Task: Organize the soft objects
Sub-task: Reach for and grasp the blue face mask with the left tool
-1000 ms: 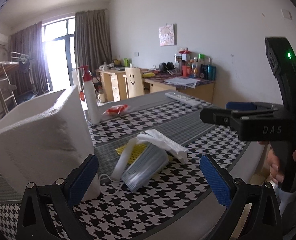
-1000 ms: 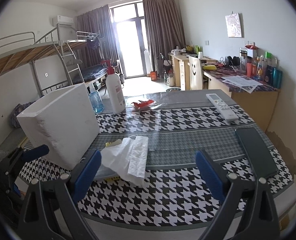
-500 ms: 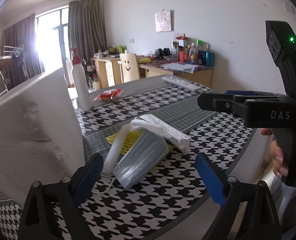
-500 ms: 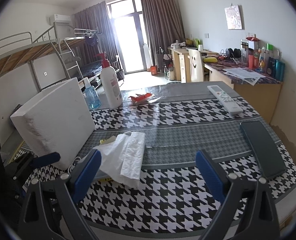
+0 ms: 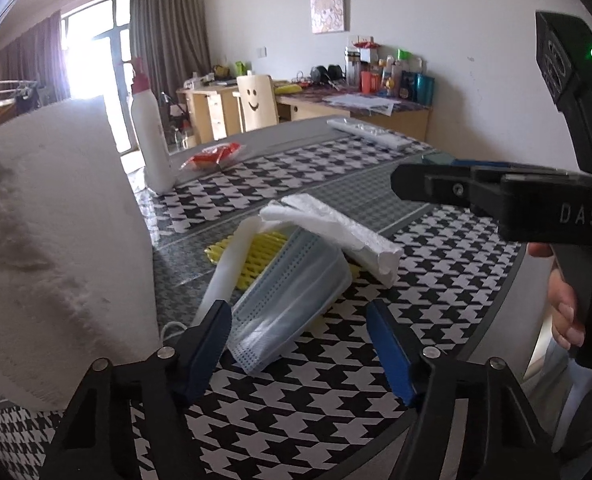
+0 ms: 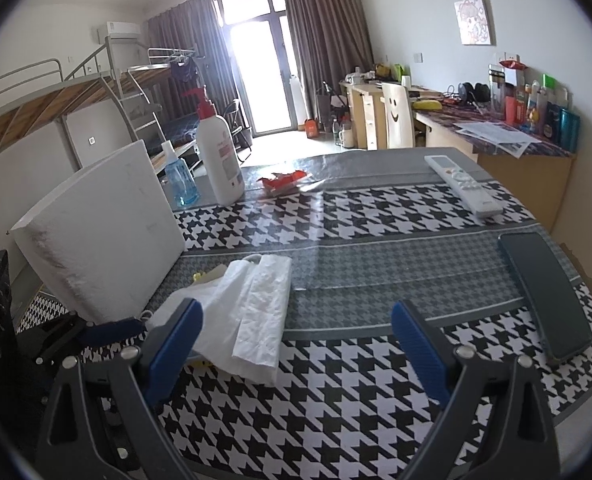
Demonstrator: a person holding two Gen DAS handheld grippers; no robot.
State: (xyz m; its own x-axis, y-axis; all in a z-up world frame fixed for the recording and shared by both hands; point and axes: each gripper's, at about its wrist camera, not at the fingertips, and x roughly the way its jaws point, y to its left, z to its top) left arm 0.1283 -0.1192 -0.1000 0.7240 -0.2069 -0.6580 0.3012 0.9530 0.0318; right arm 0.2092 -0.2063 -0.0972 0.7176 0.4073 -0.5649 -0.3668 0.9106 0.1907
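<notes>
With the left gripper [image 5: 298,344] jaws apart and just closing around the face mask [image 5: 292,300] between them, lower further before pinching; the right gripper [image 6: 296,344] jaws gape empty.

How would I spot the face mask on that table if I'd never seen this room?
Find the big white foam box on the checked table. Beside its near corner lies a small heap: a white tissue on top, a yellow mesh below. The mask is the pale blue pleated piece, the only blue one, sticking out toward the left tongs.
</notes>
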